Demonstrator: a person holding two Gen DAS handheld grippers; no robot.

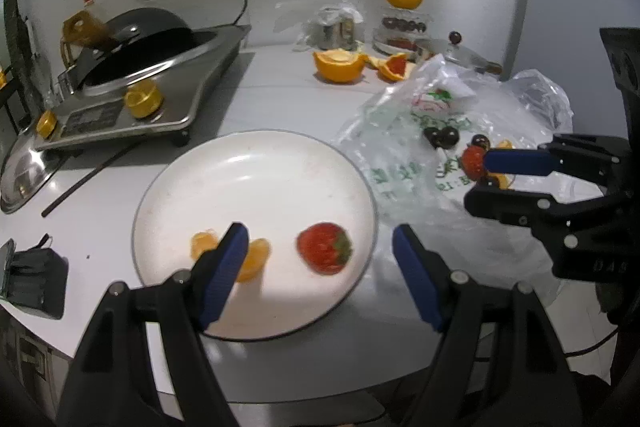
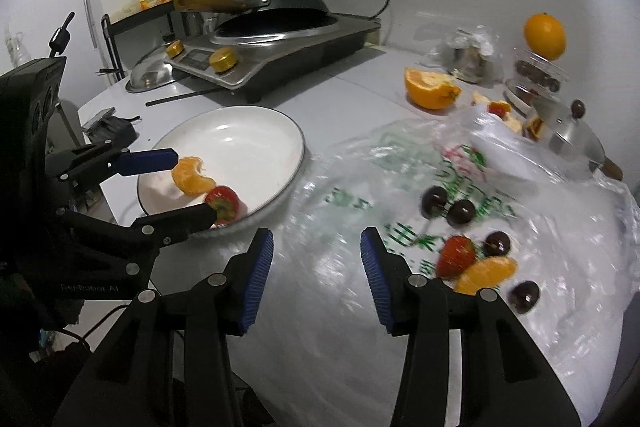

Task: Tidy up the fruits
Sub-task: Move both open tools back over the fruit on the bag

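- Both pairs of jaws stood wide apart, grasping nothing: the left gripper (image 1: 320, 255) hung over the near rim of the plate, the right gripper (image 2: 316, 259) over the plastic bag.
- White and shallow, the plate (image 1: 248, 179) sat on the grey counter with the crumpled bag (image 2: 540, 211) touching its right edge.
- Judged from this, the right gripper's next pick was the loose fruit on the bag; it would do well to come down squarely over one piece and close gently, since the film looked slippery and the berry soft.
- On the plate lay a strawberry (image 1: 325, 247) and orange segments (image 1: 252, 259), just beside each other.
- On the bag waited another strawberry (image 2: 456, 255), an orange segment (image 2: 486, 274) touching it, and dark cherries (image 2: 460, 211) scattered near.
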